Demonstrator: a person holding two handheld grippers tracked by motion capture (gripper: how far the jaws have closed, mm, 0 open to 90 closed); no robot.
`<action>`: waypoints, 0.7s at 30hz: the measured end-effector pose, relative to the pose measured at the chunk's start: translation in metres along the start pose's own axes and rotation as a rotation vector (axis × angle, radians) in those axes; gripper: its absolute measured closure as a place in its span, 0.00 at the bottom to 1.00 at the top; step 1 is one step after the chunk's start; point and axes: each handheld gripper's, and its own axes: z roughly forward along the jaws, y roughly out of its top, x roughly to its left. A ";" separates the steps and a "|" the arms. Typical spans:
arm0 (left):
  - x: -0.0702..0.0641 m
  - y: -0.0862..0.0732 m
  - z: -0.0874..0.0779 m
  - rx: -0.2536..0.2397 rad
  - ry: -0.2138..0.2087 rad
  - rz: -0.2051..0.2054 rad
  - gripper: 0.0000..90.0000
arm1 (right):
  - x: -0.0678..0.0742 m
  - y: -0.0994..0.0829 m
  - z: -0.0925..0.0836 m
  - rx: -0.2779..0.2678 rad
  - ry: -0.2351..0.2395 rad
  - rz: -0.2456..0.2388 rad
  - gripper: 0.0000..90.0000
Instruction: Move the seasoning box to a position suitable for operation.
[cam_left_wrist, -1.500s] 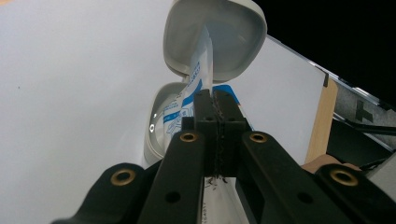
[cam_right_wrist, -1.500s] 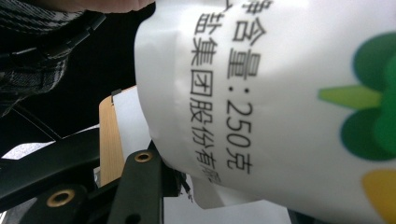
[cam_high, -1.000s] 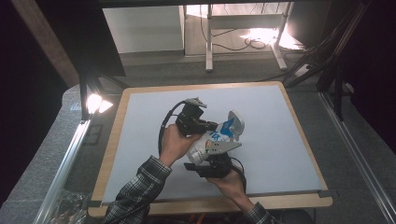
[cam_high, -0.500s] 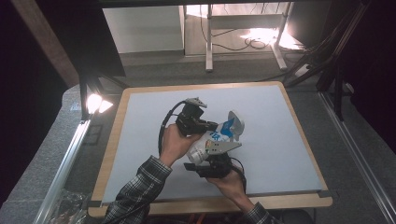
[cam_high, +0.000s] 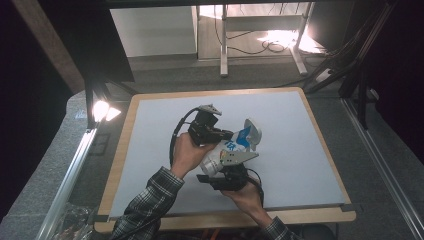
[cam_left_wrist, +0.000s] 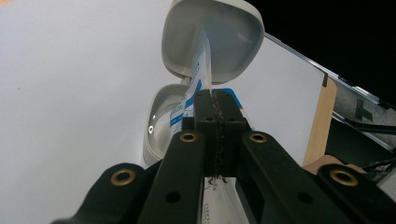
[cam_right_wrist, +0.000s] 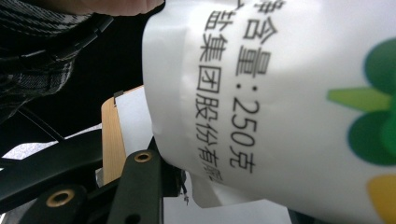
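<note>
The counter (cam_high: 150, 150), a pale grey board framed by a light wooden rim, lies bare along its left, right and far edges, so open room remains on every side of the work, which sits a little toward the near edge, about midway between the left and right edges. There the white plastic bag with blue print and black lettering (cam_high: 227, 150) is held up off the counter between the two hands, tilted with its upper end toward the far right corner. The left gripper (cam_high: 220, 134) comes in from the bag's left; in the left gripper view its black jaws (cam_left_wrist: 215, 116) are pressed tight together on a thin edge of the bag, close below the white hinged plastic cap (cam_left_wrist: 212, 39), which stands flipped open above its rounded base. The right gripper (cam_high: 225, 167) comes up from the near edge under the bag's lower end; in the right gripper view the bag's white body (cam_right_wrist: 280, 107) lies right across the jaws, which are closed partway around it and grip it, one black jaw touching its left side
</note>
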 end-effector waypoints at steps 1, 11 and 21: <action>0.000 0.000 0.000 0.000 0.000 0.000 1.00 | 0.000 0.000 0.000 0.000 0.000 0.000 0.67; 0.000 0.000 0.000 -0.002 -0.001 -0.004 1.00 | 0.001 0.001 0.000 0.000 0.000 -0.001 0.67; 0.000 0.000 0.001 -0.004 0.001 -0.004 1.00 | 0.000 0.001 0.000 -0.002 0.001 0.001 0.67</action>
